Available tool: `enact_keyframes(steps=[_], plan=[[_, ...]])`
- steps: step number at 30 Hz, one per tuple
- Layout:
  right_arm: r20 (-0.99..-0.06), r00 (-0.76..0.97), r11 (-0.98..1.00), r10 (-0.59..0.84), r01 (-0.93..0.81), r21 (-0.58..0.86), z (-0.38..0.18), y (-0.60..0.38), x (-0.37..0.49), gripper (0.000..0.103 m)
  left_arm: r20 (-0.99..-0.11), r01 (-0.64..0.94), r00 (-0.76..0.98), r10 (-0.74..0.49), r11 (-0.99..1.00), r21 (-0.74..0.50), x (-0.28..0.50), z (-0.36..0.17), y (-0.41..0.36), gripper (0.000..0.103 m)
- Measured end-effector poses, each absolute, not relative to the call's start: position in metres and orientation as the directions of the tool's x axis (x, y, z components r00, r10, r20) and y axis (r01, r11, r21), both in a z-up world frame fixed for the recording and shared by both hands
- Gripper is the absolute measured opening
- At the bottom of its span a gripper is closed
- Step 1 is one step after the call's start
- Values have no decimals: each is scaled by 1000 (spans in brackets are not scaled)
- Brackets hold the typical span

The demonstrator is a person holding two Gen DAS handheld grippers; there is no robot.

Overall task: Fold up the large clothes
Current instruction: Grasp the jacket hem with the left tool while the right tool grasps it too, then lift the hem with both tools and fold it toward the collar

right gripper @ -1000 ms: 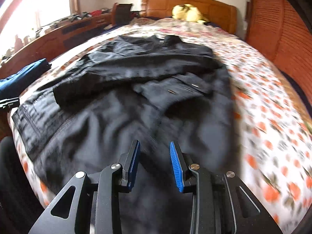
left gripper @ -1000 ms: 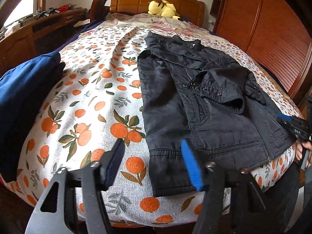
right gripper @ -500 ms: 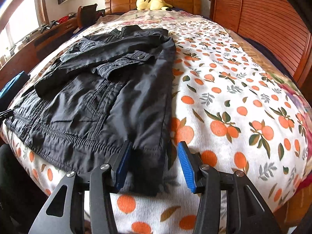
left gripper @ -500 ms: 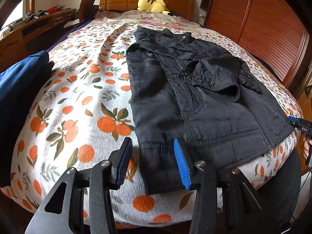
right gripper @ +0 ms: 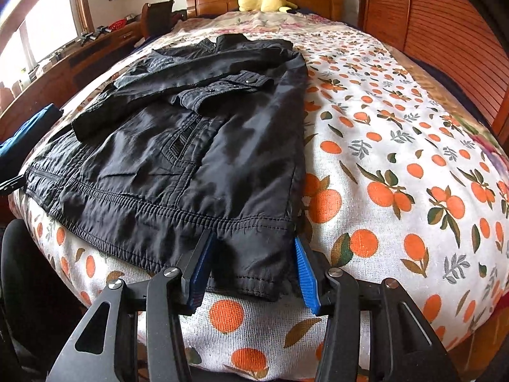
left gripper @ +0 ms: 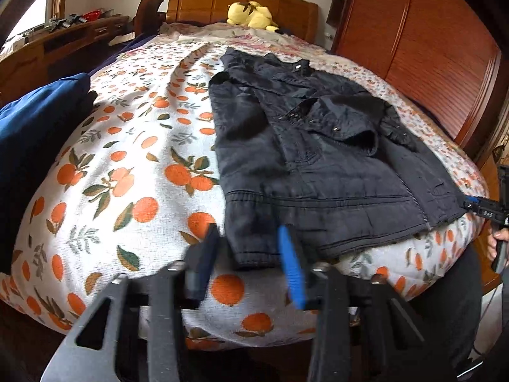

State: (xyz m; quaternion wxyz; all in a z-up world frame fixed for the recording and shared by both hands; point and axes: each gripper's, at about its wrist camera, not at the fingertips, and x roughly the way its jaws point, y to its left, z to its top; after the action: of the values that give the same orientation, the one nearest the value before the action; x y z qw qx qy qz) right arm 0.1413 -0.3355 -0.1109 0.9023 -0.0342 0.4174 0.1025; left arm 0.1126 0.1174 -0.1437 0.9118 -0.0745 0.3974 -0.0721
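Observation:
A black jacket (left gripper: 318,159) lies flat on the orange-print bedspread (left gripper: 127,165), hem toward me and sleeves folded across its front. My left gripper (left gripper: 248,232) straddles the hem's left corner. Its jaws are closing, and a gap still shows beside the cloth. In the right wrist view the same jacket (right gripper: 191,159) reaches the bed's near edge. My right gripper (right gripper: 253,238) stands open around the hem's right corner, pads not pressing. That gripper also shows in the left wrist view as the right gripper (left gripper: 480,207) at the jacket's far corner.
A folded blue garment (left gripper: 38,121) rests on the bed's left side. A yellow plush toy (left gripper: 251,14) sits by the wooden headboard. A wooden wardrobe (left gripper: 429,63) lines the right, a wooden desk (left gripper: 63,41) the left. A person's hand (left gripper: 499,238) holds the right gripper.
My left gripper has come forward onto the hem's left corner and its jaws have narrowed. My right gripper slid from over the jacket's middle to the right corner and widened, then stayed.

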Motion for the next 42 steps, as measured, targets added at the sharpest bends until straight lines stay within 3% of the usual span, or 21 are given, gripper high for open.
enact_keyframes(steps=[3,8,18,20,22,26,35,42], plan=[[-748,645,977,158,-210,26,-112,-335,139,47,-716,56,672,-187,978,-203,115,-143,118,20],[-742,652,978,156,-208,22,-112,-333,136,41,-740,49,648,-180,979,-196,120,-144,117,20],[-734,660,975,162,-220,17,-116,-333,135,40,-738,38,654,-166,982,-187,117,-147,115,20],[-739,654,975,162,-223,17,-115,-333,136,40,-736,33,656,-166,981,-192,117,-143,116,15],[-737,654,973,167,-230,16,-111,-332,136,30,-708,42,678,-198,972,-232,115,-135,119,7],[-705,656,958,269,-256,126,-92,-340,138,10,-642,81,737,-211,971,-226,108,-102,117,6],[-526,762,926,377,-321,199,-6,-349,117,6,-505,141,836,-216,973,-182,83,-18,100,5],[-459,783,908,419,-369,199,36,-359,63,6,-414,166,882,-226,970,-175,34,28,107,5]])
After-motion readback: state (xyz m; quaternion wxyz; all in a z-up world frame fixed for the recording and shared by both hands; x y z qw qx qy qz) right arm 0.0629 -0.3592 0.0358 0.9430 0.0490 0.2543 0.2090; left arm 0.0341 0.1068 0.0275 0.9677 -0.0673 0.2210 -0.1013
